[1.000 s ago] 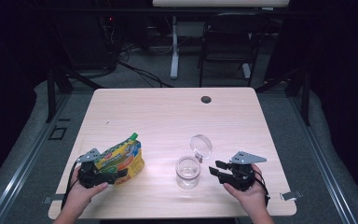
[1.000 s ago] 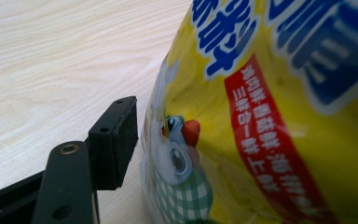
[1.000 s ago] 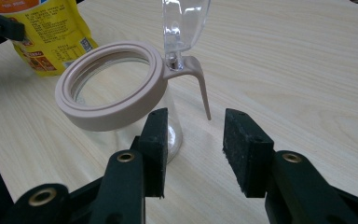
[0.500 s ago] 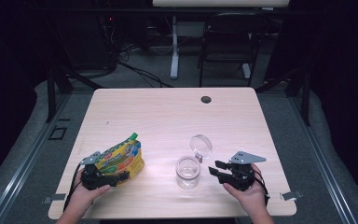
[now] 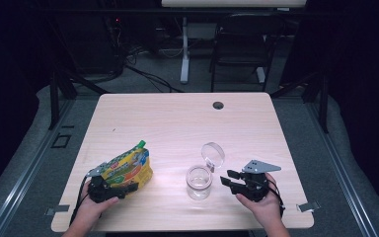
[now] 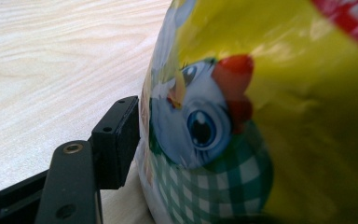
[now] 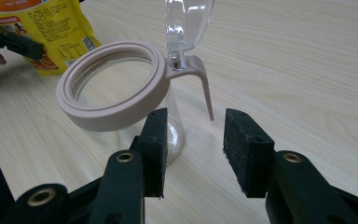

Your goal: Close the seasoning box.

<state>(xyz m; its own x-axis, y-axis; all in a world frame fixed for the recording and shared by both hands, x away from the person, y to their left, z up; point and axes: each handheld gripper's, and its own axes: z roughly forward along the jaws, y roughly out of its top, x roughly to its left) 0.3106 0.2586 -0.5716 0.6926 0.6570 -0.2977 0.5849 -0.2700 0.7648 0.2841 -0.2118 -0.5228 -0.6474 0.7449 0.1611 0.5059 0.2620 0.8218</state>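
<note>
The right gripper (image 7: 193,144) has its two black jaws apart, with bare wooden surface (image 7: 298,70) between them. Just ahead of the left jaw stands a clear glass jar (image 7: 121,93) — pinkish rim, hinged lid (image 7: 186,21) tipped up. Farther off, at upper left, a yellow pouch (image 7: 56,32) — another gripper's jaw (image 7: 14,43) lies across it.

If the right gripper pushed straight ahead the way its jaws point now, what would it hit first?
Most likely the glass jar: the right gripper, jaws open, points at its lower wall, with one pad already close beside it. Exact depth is hard to judge.
</note>
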